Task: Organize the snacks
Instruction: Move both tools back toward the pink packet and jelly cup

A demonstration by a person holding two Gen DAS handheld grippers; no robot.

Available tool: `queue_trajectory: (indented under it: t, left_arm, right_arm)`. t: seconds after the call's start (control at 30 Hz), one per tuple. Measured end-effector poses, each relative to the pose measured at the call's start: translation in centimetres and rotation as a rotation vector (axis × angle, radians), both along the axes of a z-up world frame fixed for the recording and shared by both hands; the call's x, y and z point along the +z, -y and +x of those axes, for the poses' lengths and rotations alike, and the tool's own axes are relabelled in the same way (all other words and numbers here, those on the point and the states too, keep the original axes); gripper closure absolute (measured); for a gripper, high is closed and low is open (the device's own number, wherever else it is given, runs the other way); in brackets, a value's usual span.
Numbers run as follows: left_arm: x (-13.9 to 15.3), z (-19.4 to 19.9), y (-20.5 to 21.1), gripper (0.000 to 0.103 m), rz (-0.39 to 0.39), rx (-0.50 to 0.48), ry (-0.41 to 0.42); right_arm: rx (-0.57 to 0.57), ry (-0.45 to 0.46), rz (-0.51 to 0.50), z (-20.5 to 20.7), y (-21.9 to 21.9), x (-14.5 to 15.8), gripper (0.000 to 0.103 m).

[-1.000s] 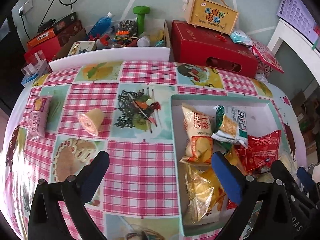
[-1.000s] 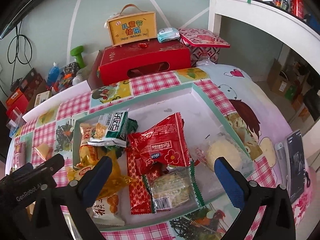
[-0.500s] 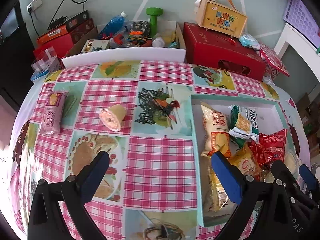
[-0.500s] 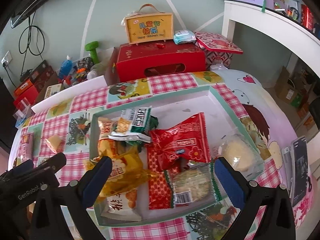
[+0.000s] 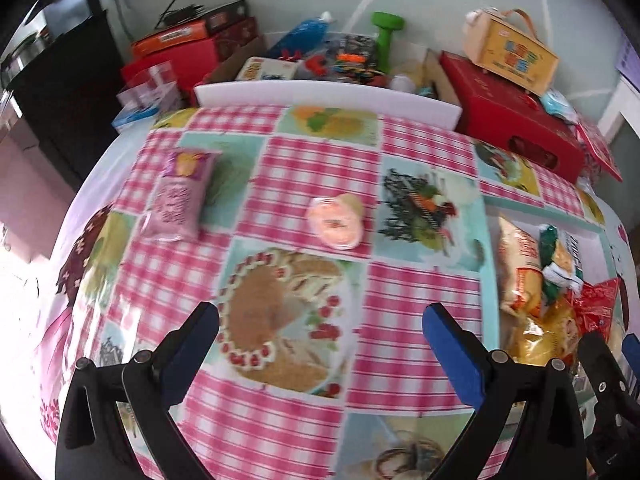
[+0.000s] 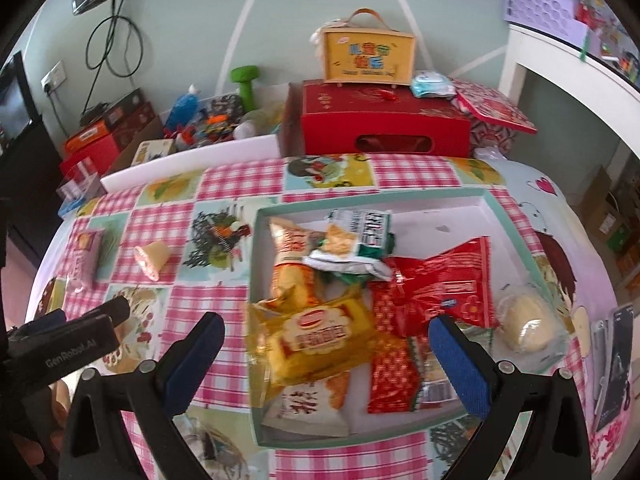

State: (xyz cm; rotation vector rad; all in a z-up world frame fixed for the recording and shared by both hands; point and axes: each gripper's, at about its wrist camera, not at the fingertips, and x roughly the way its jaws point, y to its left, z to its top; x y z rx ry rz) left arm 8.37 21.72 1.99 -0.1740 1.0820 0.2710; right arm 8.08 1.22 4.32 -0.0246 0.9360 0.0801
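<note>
Left wrist view shows the left gripper (image 5: 320,336) with its jaws spread wide and nothing between them, hanging over the checked tablecloth (image 5: 304,168) above a printed cake picture. Ahead of it, a small jelly cup (image 5: 336,220) lies on its side on the cloth, its pink foil lid facing the camera, and a pink snack packet (image 5: 178,196) lies further to the left, well apart from the cup; both sit outside the tray. At the right edge of this view the tray (image 5: 489,280) shows its pale green wall, with orange and yellow packets crowded inside. The right wrist view shows the right gripper (image 6: 326,340), jaws likewise released and empty, poised over the near part of the tray. Inside the tray a yellow biscuit packet (image 6: 316,340) lies on top of other packs at the near left, an orange chip bag (image 6: 292,264) lies behind it, a green and white packet (image 6: 356,240) rests across the chip bag's upper part, a red packet (image 6: 444,284) lies to the right of centre, and a pale round bun in clear wrap (image 6: 524,320) sits near the right wall. Behind the table stand a red box (image 6: 380,124) with a yellow carry box (image 6: 368,56) on top of it, and a green dumbbell (image 6: 248,84) to their left.
</note>
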Motion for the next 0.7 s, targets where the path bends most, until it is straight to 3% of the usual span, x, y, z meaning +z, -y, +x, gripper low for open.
queue_trajectory:
  t: [0.7]
  left_arm:
    - [0.7,-2.5,-8.1,0.002,-0.064,0.152,0.044]
  right_arm:
    - [0.093,-0.011,-0.014,-0.2,-5.9,-0.9,0.000]
